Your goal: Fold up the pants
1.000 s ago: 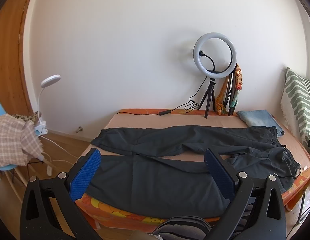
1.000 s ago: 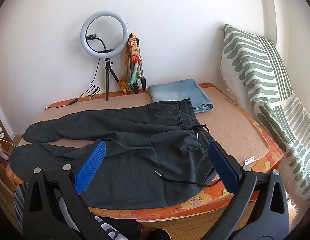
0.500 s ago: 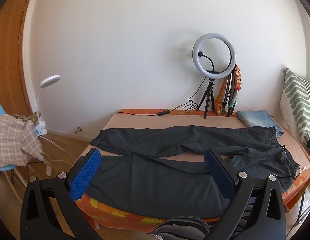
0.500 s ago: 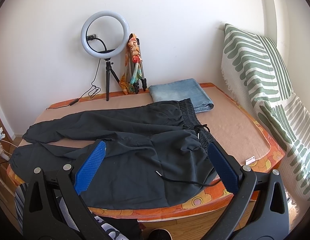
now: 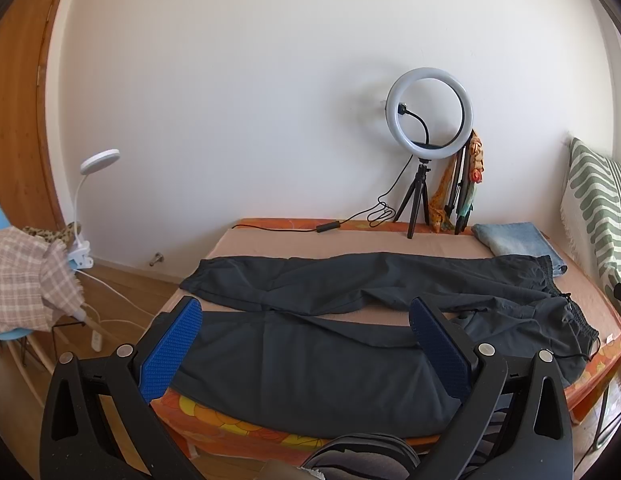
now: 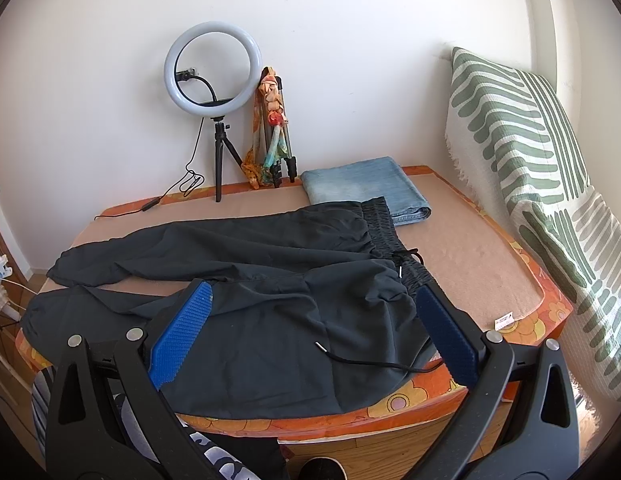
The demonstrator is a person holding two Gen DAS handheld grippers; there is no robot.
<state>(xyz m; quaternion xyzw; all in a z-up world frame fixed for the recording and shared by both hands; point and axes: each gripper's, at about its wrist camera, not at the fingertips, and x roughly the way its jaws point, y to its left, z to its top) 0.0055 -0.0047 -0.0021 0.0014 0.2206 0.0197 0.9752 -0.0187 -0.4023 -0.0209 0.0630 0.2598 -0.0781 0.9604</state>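
Left view only: clip lamp [image 5: 95,168]. Right view only: drawstring tip [image 6: 321,346]. Dark pants [image 5: 322,344] flat, legs parted. Left gripper [image 5: 306,320], right gripper [image 6: 314,300]: spread, empty.

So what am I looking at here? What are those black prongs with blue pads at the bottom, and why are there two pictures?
Those prongs are hand-held grippers; a person carries one in each hand, and no robot arm is involved. Each gripper has its own wide-angle camera looking along its fingers, hence two pictures. One shows the left gripper, the other the right gripper. Both are open and hold nothing. On the table lie dark pants, spread out unfolded with both legs stretched leftward. Behind them sit folded jeans and a ring light on a small tripod. The job is folding the pants.
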